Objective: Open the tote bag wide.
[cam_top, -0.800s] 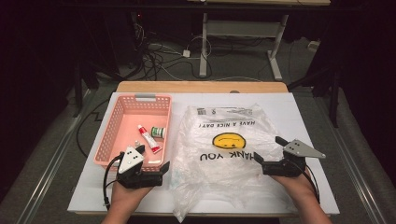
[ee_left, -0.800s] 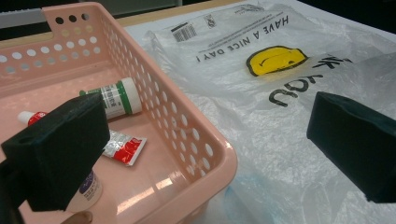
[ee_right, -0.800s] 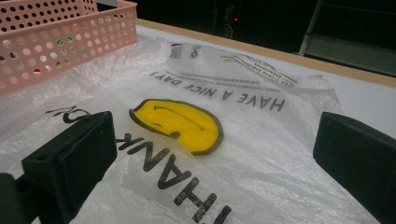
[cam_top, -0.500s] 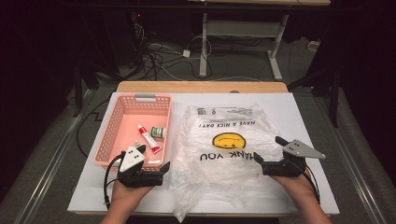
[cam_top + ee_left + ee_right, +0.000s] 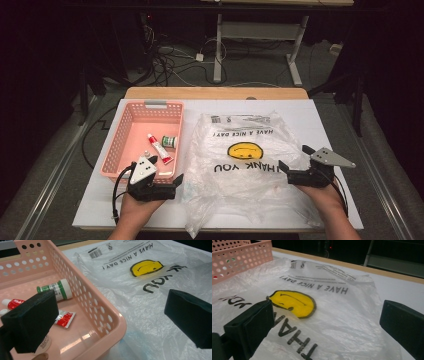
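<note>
A clear plastic bag [image 5: 245,150] printed with a yellow smiley and "THANK YOU" lies crumpled flat mid-table. Left of it stands a pink basket [image 5: 150,107] holding a red-and-white tube [image 5: 159,148] and a green-and-white bottle [image 5: 170,141]. My left gripper [image 5: 178,182] rests open at the basket's near corner, jaws pointing toward the bag's left edge. In the left gripper view its gripper [image 5: 110,315] straddles the basket [image 5: 82,290] corner and the bag [image 5: 140,290], gripping nothing. My right gripper [image 5: 292,161] is open at the bag's right edge; in the right gripper view this gripper [image 5: 327,322] hovers just over the bag [image 5: 324,302].
The white table top [image 5: 330,125] has bare room right of the bag and along the near edge. The basket also holds a red sachet [image 5: 64,318] and a small white bottle [image 5: 43,345]. Cables and desk legs lie on the dark floor beyond the far edge.
</note>
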{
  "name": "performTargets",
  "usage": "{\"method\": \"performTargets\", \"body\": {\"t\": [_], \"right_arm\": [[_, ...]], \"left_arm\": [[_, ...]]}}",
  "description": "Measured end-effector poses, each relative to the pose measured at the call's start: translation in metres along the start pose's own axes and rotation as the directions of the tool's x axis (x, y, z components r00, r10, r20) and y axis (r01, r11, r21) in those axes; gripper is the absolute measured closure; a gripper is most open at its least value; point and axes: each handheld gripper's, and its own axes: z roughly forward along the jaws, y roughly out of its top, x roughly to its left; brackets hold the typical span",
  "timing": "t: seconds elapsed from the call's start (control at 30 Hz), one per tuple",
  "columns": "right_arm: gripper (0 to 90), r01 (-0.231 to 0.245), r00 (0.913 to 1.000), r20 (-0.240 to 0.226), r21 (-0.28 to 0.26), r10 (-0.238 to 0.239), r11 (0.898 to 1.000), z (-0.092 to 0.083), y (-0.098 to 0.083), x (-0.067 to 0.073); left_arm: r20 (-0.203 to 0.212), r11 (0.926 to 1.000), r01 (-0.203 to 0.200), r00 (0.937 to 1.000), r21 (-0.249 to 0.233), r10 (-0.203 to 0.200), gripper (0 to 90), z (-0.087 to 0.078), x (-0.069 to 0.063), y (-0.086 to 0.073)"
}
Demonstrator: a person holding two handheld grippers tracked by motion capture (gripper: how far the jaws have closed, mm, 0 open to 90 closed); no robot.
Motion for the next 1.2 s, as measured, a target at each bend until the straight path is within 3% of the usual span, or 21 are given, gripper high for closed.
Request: {"method": "performTargets", "body": {"t": [0.5,0.63,0.77,1.0,1.2], "right_arm": [[0.5,-0.092,0.9915,0.095,0.031,0.089,0.995,-0.002,-0.013,-0.048],[4.6,-0.104,0.9898,0.104,0.053,0.098,0.993,0.001,-0.015,-0.056],[8.1,-0.111,0.9888,0.109,0.079,0.102,0.991,0.013,-0.014,-0.064],[18.1,-0.139,0.9855,0.116,0.134,0.124,0.981,0.044,0.0,-0.08],[27.1,-0.146,0.9852,0.116,0.184,0.126,0.972,0.072,0.014,-0.099]], "left_arm": [[0.006,0.9998,0.021,0.9998,-0.001,-0.021,0.0,-0.005,0.003,-0.003],[-0.007,0.9999,-0.014,0.9999,0.006,0.014,0.0,-0.007,0.001,-0.002],[-0.005,0.9985,-0.049,0.9988,0.025,0.049,0.0,-0.007,-0.002,-0.003],[0.035,0.9991,0.002,0.9994,0.043,-0.004,0.0,-0.007,-0.004,-0.005],[0.038,0.9991,0.008,0.9992,0.042,-0.01,0.0,-0.009,-0.001,-0.007]]}}
